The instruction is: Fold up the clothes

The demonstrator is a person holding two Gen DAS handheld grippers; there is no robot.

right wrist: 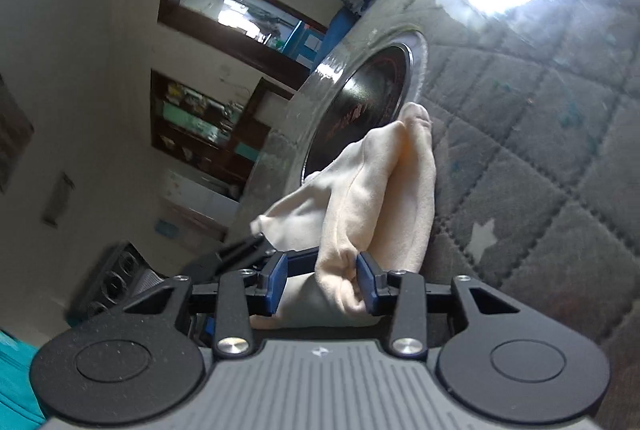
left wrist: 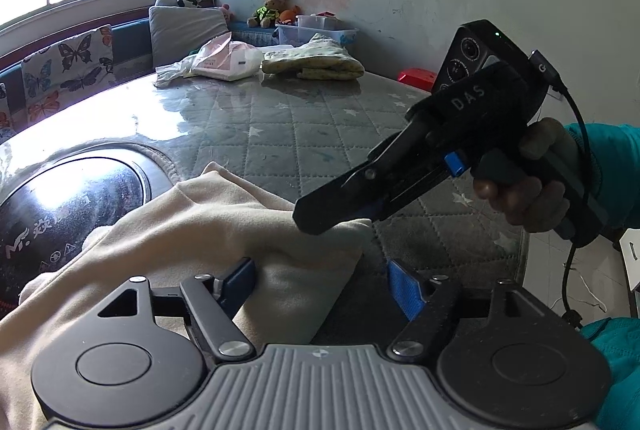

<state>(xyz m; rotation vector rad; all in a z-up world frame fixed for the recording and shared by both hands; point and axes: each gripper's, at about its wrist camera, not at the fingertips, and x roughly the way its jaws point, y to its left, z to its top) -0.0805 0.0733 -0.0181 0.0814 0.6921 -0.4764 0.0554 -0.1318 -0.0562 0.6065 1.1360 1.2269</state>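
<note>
Over the quilted table (left wrist: 304, 126), both claws wide — right claw (right wrist: 322, 280) straddles the cream garment (right wrist: 384, 198).

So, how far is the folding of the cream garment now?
Early stage. The cream garment lies bunched on the quilted table, no neat fold visible. In hand: the right tongs have cloth between their fingers; the left tongs are open over it. Smoothing and folding remain.
</note>
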